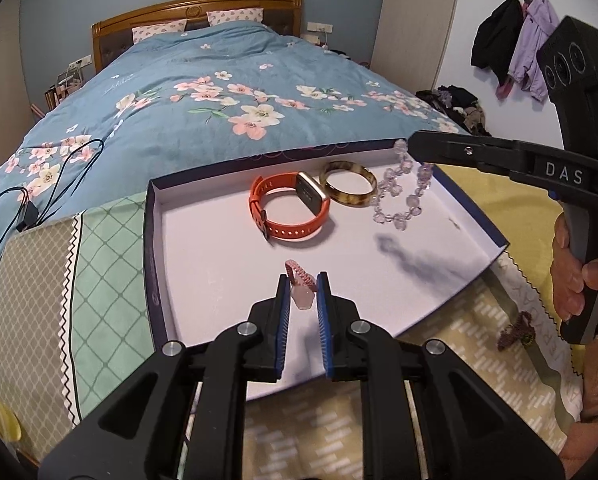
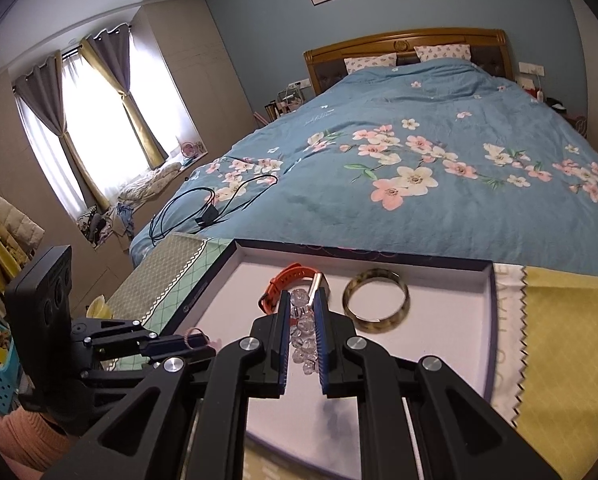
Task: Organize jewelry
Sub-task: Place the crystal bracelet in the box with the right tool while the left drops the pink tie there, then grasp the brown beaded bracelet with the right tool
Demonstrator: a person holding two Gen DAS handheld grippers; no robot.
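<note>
A shallow white tray with dark blue walls (image 1: 151, 240) (image 2: 492, 320) lies on the cloths at the foot of the bed. In it lie an orange smartwatch (image 1: 289, 210) (image 2: 283, 280) and a brown mottled bangle (image 1: 349, 184) (image 2: 377, 304). My left gripper (image 1: 303, 280) is shut on a pink woven cord with a pale pink stone (image 1: 303, 294), held above the tray's near part; it also shows in the right wrist view (image 2: 195, 338). My right gripper (image 2: 303, 300) (image 1: 413, 146) is shut on a clear bead bracelet (image 2: 305, 336) (image 1: 399, 192) that hangs over the tray's right part.
A dark braided item (image 1: 515, 330) lies on the yellow cloth (image 1: 479, 320) right of the tray. A green and grey patterned cloth (image 1: 59, 280) lies to the left. The bed with a blue floral duvet (image 1: 219, 100) and a black cable (image 1: 31, 200) lies beyond.
</note>
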